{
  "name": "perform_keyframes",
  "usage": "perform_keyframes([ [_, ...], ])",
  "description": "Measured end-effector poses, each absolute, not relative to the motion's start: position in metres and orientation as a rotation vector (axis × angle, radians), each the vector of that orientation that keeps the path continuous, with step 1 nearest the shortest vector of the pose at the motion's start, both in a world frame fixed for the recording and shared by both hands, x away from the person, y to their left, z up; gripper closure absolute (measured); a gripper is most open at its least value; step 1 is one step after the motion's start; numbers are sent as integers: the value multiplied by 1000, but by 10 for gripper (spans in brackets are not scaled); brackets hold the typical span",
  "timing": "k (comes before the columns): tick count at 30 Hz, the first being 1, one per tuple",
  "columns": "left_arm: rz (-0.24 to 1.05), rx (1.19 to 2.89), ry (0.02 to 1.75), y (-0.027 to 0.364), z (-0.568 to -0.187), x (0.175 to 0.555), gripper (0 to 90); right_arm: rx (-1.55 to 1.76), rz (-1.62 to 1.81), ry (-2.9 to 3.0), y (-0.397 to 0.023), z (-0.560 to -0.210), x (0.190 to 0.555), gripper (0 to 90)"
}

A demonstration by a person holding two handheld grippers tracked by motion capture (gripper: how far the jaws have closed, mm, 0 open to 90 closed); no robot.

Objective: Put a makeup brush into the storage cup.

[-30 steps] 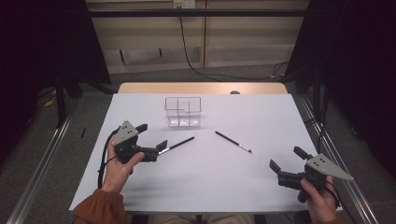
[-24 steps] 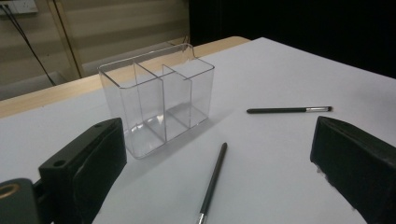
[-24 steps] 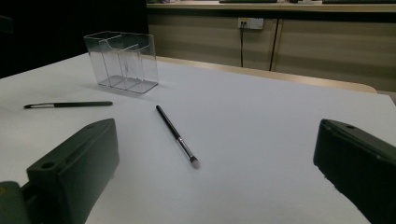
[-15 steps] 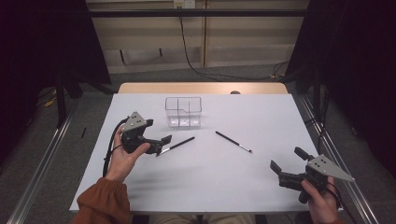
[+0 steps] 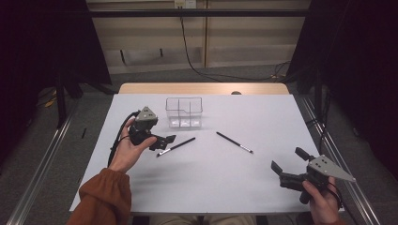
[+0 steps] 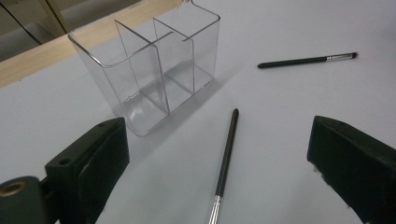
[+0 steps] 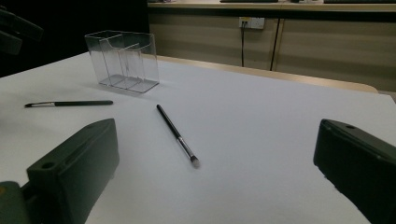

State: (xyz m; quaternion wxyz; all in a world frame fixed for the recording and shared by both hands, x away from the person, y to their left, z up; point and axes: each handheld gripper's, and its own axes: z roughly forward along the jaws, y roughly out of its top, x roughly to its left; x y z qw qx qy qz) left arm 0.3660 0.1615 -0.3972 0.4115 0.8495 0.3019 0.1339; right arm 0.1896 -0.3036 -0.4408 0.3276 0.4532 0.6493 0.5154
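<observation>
Since a moment ago the left claw (image 5: pixel 164 140) has slid toward the tabletop's middle, its jaws wide apart, now just over the bristle end of the near brush (image 5: pixel 177 146). That brush lies flat in front of the clear organizer (image 5: pixel 184 111). A second brush (image 5: pixel 234 142) lies further right. By the right front corner, the right claw (image 5: pixel 287 165) hovers, jaws apart.
</observation>
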Motion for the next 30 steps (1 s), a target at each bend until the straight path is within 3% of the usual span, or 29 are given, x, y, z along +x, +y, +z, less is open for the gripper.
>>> perform_keyframes([
  [30,107,2629,729,129,-409,397,78,1177,1344,1715,-303,-441,189,0],
])
